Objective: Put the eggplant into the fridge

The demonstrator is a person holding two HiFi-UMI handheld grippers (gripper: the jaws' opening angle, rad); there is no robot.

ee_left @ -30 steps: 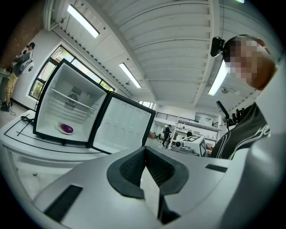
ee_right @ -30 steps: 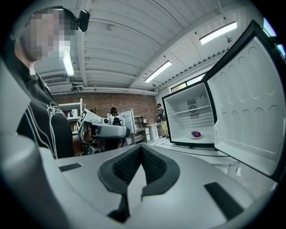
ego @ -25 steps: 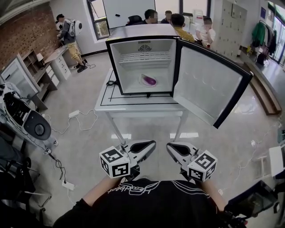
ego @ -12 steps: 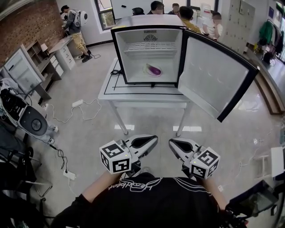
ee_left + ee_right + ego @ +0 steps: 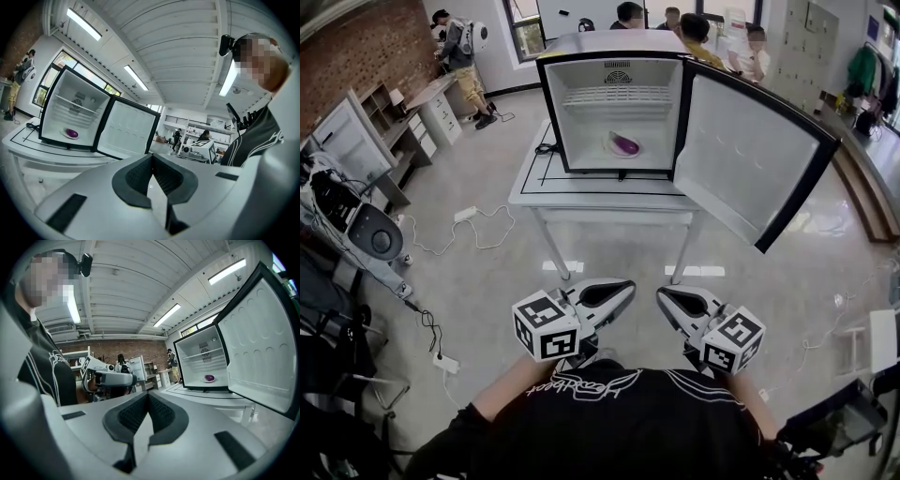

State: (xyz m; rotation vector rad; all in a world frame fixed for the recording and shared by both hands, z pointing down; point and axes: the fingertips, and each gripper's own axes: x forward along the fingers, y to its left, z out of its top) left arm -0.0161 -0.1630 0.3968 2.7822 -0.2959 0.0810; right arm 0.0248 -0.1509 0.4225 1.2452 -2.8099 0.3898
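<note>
Purple eggplant [image 5: 625,144] lies on a small dish on the floor of the fridge [image 5: 581,112], head view. The fridge stands toward the far edge of the surface [image 5: 581,194], its door [image 5: 741,159] swung wide. Left tool [image 5: 622,289] and right tool [image 5: 666,296] are held near the body, well apart from the surface.

Left gripper view: jaws pressed together, nothing between. The eggplant [image 5: 71,133] shows inside the fridge.

Right gripper view: same again, closed and empty.

Judgement: placing looks done, with perhaps only the door left to shut.
</note>
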